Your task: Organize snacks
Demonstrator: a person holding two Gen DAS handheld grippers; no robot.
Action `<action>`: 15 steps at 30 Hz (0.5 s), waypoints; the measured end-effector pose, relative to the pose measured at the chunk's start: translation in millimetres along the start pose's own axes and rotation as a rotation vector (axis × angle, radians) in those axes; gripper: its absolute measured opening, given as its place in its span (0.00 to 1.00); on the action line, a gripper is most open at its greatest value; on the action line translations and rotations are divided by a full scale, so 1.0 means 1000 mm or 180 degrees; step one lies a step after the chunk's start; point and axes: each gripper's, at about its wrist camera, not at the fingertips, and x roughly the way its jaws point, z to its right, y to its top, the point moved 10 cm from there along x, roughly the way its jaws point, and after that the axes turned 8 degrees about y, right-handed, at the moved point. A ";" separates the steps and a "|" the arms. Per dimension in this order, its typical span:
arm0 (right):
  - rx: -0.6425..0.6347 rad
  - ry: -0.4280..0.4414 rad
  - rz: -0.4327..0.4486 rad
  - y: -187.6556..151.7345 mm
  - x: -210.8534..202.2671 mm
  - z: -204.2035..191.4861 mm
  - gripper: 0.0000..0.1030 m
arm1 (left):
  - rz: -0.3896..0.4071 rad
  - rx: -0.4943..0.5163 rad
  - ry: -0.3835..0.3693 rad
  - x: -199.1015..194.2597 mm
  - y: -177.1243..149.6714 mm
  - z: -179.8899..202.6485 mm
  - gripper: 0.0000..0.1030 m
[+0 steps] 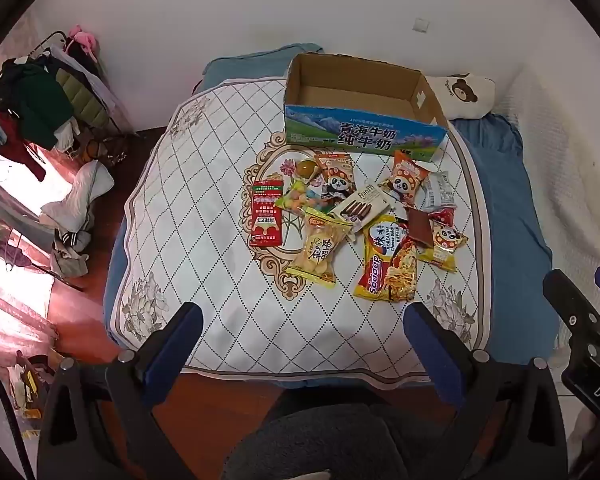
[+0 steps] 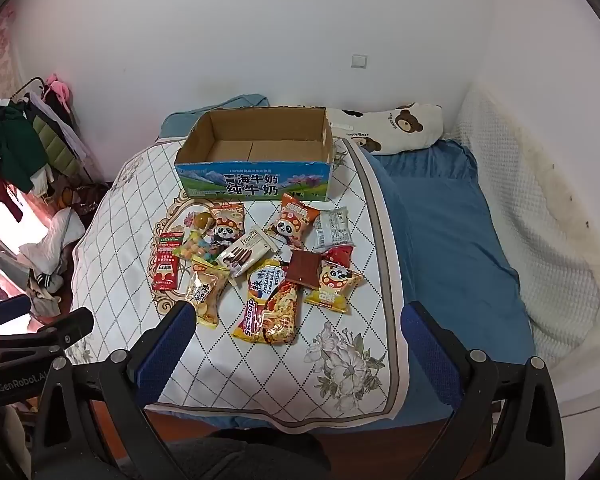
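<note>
An open, empty cardboard milk box stands at the far end of a quilted white mat on a bed. Several snack packets lie in a pile in front of it: a red packet, a yellow Sedaap noodle pack, a Franzzi biscuit box, panda-print bags and a brown chocolate square. My left gripper and right gripper are both open and empty, held above the mat's near edge.
A blue sheet covers the bed to the right, with a bear-print pillow at the head. A clothes rack and clutter stand on the red floor to the left. White walls lie behind and right.
</note>
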 end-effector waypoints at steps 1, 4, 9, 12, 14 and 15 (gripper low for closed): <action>0.0010 -0.0021 -0.0033 0.000 0.000 0.000 1.00 | -0.0033 0.0008 0.0001 0.001 -0.001 0.000 1.00; 0.0025 -0.0009 -0.0037 -0.002 0.000 0.002 1.00 | -0.0026 -0.0002 0.0008 0.001 0.000 -0.001 1.00; 0.0018 0.0012 -0.0012 0.000 0.000 0.003 1.00 | -0.0015 0.0007 0.0009 0.000 0.000 0.000 1.00; 0.0026 0.0015 -0.0017 0.001 0.000 0.003 1.00 | -0.0008 -0.0013 0.0007 0.000 0.000 -0.002 1.00; 0.0033 0.0011 -0.0024 -0.001 -0.001 0.003 1.00 | -0.0005 -0.0007 0.0013 -0.004 -0.002 -0.003 1.00; 0.0033 0.0018 -0.0028 -0.001 0.000 0.003 1.00 | -0.0003 -0.0007 0.0013 -0.004 -0.002 -0.003 1.00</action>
